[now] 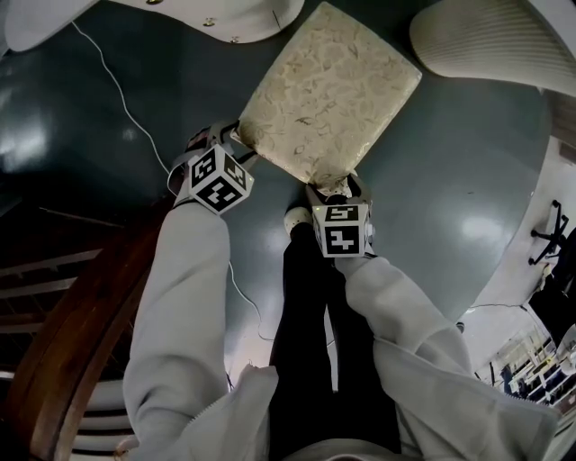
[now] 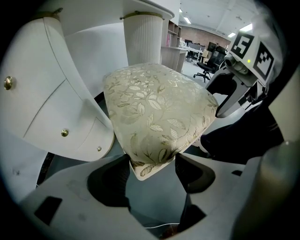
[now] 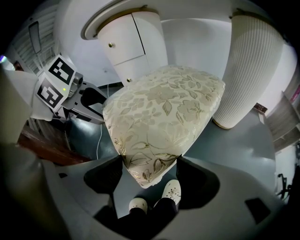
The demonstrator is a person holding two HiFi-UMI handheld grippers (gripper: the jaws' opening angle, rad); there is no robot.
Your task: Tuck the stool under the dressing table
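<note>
The stool (image 1: pixel 328 90) has a cream cushion with a gold leaf pattern and stands on the dark floor before the white dressing table (image 1: pixel 225 22). My left gripper (image 1: pixel 229 137) is shut on its near-left corner. In the left gripper view that corner (image 2: pixel 147 161) is pinched between both jaws of the left gripper (image 2: pixel 151 171). My right gripper (image 1: pixel 335 186) grips the near-right corner; in the right gripper view the cushion (image 3: pixel 161 117) fills the jaws of the right gripper (image 3: pixel 149 172). The table's drawer unit (image 3: pixel 133 47) and ribbed pedestal (image 3: pixel 251 70) flank the gap beyond the stool.
A thin white cable (image 1: pixel 135 117) runs over the floor at the left. A curved dark wooden rail (image 1: pixel 81 315) is at my lower left. The person's white shoes (image 3: pixel 171 190) stand just behind the stool. Office chairs (image 2: pixel 208 65) are far off.
</note>
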